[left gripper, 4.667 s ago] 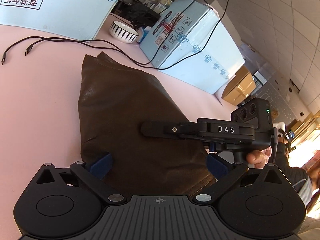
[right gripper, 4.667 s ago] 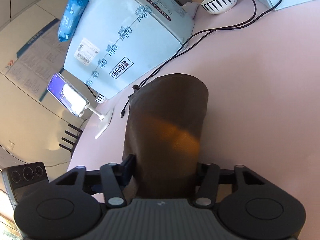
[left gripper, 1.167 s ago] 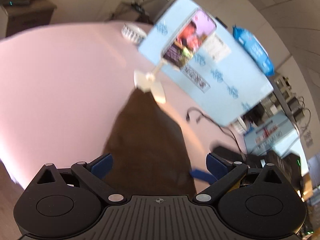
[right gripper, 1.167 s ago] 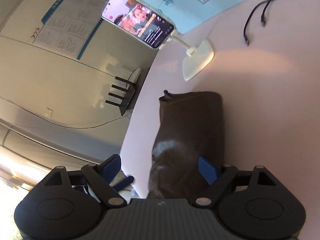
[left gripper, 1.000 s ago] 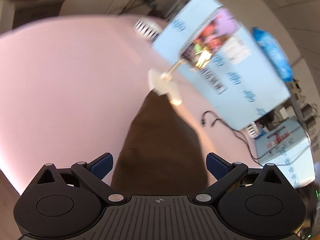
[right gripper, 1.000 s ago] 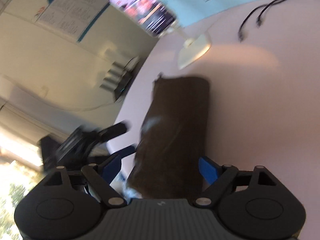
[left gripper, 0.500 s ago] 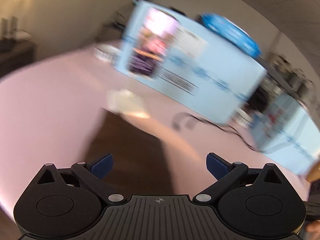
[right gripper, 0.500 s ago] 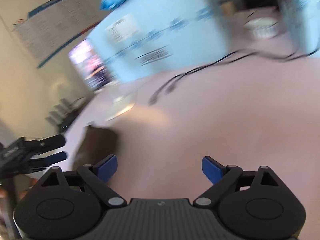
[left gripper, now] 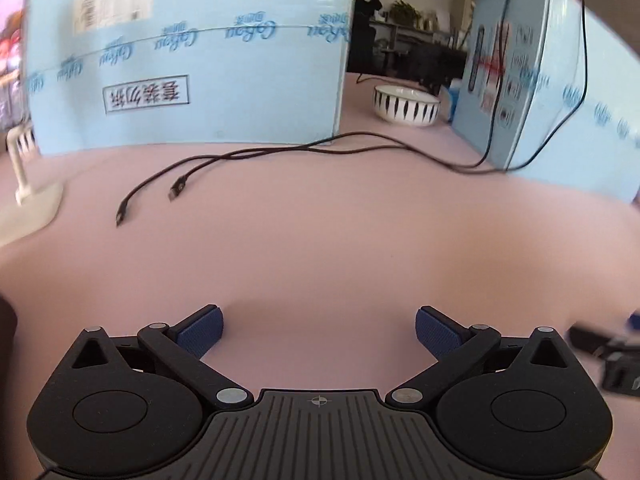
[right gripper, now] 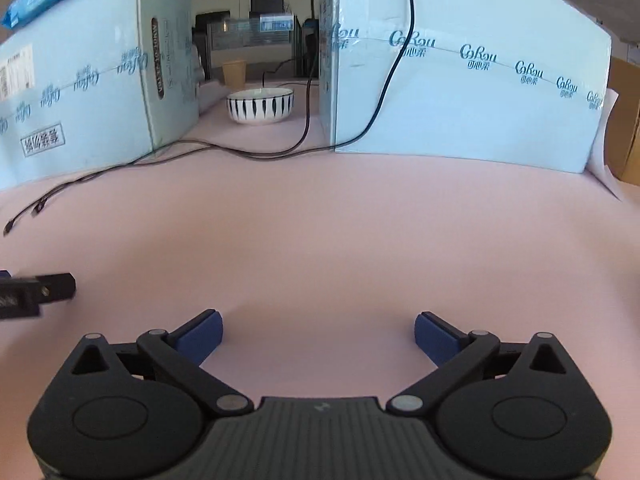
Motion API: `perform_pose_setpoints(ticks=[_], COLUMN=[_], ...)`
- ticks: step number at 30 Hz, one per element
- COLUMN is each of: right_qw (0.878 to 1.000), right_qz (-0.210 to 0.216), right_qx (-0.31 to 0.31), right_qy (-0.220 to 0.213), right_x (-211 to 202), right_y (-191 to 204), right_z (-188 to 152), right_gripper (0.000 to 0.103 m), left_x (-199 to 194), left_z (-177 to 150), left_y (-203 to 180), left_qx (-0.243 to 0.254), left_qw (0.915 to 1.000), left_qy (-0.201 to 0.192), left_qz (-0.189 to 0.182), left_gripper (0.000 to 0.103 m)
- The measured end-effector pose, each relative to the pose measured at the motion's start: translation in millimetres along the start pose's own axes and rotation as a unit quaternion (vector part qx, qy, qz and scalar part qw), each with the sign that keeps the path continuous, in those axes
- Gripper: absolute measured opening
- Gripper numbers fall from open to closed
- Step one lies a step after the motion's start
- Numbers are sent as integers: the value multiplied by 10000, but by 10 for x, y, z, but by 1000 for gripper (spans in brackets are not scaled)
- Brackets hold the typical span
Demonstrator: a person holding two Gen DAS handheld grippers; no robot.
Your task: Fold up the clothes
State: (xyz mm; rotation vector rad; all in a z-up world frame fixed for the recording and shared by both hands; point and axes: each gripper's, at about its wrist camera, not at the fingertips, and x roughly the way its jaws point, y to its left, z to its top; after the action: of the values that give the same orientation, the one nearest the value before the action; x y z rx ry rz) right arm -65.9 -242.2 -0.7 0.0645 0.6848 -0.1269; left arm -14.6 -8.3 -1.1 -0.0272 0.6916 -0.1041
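Pink tabletop (right gripper: pixel 320 240), pale blue boxes (left gripper: pixel 188 60), striped bowl (right gripper: pixel 260 106), black cables (left gripper: pixel 240 158)

Open room: bare pink tabletop (right gripper: pixel 340 232) ahead.
Far edge blocked: blue boxes (left gripper: pixel 192 60), striped bowl (right gripper: pixel 260 105).
Left: loose cables (left gripper: pixel 176 190).

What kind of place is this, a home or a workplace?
Probably an office or storeroom, not a home. Behind the pink table stand desks with monitors, large light blue shipping cartons crowd the tabletop, and loose charging cables trail across it beside a striped bowl.
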Motion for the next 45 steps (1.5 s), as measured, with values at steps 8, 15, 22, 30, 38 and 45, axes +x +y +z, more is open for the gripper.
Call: perform_pose_setpoints(ticks=[8, 15, 22, 30, 38, 45], right_qw=[9999, 9999, 9998, 9998, 9999, 9999], right_qz=[-154, -113, -160, -153, -149, -147], right_qx=[-36, 6, -56, -65, -62, -71], right_qy=[-31, -77, -63, -61, -59, -56], right_x=[415, 388, 394, 388, 386, 387], right_y=[43, 7, 39, 33, 39, 34], right_z=[281, 285, 294, 307, 299, 301], right_gripper=[103, 103, 103, 103, 103, 103], left_x=[363, 396, 396, 404, 409, 407], left_z=[276, 296, 298, 305, 310, 303], left_y=[-116, -135, -155, -150, -148, -149], left_qx=[-81, -144, -79, -56, -46, -56], left_qw=[9990, 9990, 9989, 9990, 9990, 9990], left_qy=[-73, -115, -99, -94, -92, -93], left_qz=[427, 414, 455, 437, 424, 433], left_gripper=[103, 103, 103, 103, 103, 103])
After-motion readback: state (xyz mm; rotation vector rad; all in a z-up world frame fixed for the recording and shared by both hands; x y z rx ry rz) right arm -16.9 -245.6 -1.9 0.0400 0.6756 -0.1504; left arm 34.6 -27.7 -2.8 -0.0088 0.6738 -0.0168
